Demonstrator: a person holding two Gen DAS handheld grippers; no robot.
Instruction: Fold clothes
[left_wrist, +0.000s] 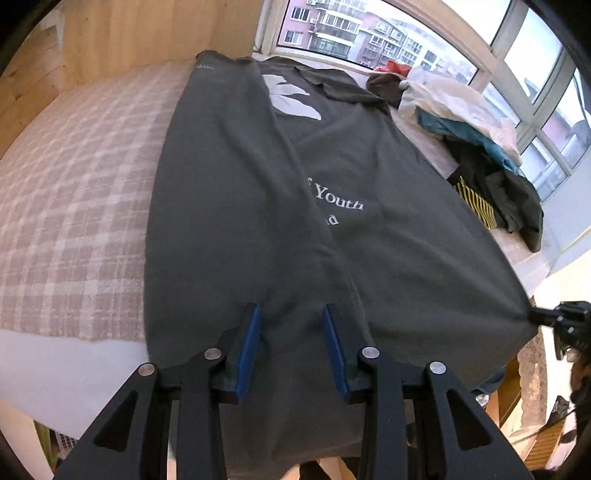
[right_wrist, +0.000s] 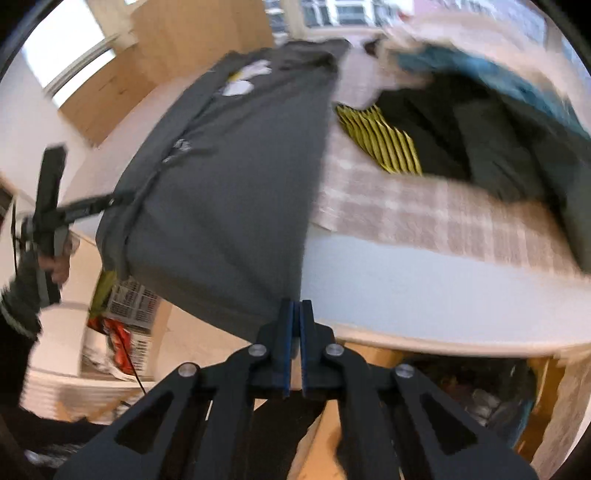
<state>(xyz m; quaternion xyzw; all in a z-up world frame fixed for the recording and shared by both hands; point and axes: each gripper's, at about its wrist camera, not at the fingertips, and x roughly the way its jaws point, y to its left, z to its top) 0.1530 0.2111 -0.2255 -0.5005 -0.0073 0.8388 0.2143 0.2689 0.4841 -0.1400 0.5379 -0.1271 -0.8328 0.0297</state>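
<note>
Looking along our left claw (left_wrist: 291, 325), we see its blue pads spread apart with the hem of the dark grey T-shirt (left_wrist: 240, 177) lying between them, not pinched. The shirt stretches ahead of the claw over the checked bed (left_wrist: 74, 192), one side folded inward. Our right claw (right_wrist: 296, 314) is pressed together on the shirt's other hem corner, pulling it off the bed's edge. A pile of clothes (right_wrist: 480, 122) lies ahead and right of that claw.

Plaid-covered bed (left_wrist: 74, 206), wood wall (left_wrist: 147, 33), bright bay window (left_wrist: 517, 74).
</note>
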